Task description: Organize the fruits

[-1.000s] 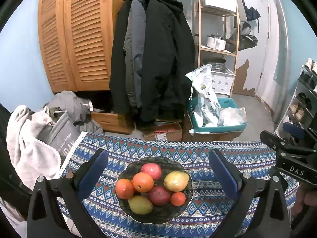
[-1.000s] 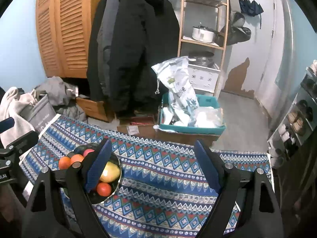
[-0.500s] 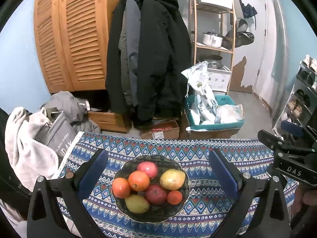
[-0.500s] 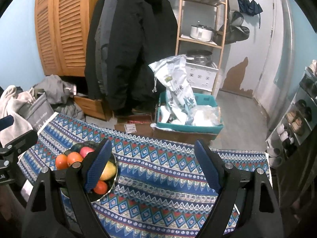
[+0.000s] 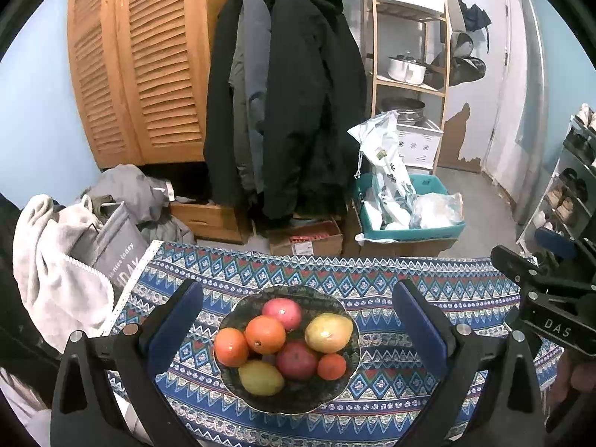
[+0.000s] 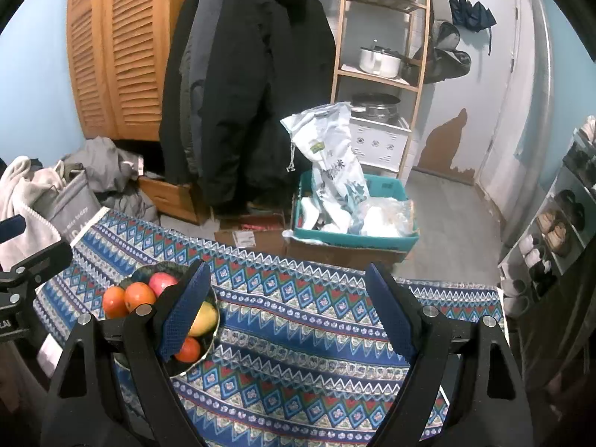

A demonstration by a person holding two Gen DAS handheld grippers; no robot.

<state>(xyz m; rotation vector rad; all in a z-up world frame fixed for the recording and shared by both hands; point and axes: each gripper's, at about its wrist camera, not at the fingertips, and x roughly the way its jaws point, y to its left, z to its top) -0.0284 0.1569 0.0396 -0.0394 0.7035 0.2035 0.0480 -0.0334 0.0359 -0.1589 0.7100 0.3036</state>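
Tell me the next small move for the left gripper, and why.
Probably lower the left gripper toward the top orange. Its jaws stand wide open, centred over the bowl, and that orange sits highest and exposed. The right gripper hangs open over bare cloth.

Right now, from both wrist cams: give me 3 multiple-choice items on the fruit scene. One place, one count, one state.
1. Where does the dark scalloped bowl of fruit sit relative to the left gripper?
A. Framed between its open fingers, on the patterned blue tablecloth
B. On the floor
C. Outside its view

2. How many fruits show in the bowl?
A. Three
B. Seven
C. Ten

3. What state is the right gripper in?
A. Shut on an orange
B. Open, holding nothing
C. Shut on the bowl rim

Answers:
1 A: the left wrist view shows the bowl centred between both blue pads, on the cloth.
2 B: three orange, two red, two yellow-green are visible.
3 B: in the right wrist view its fingers stand wide apart over bare cloth.
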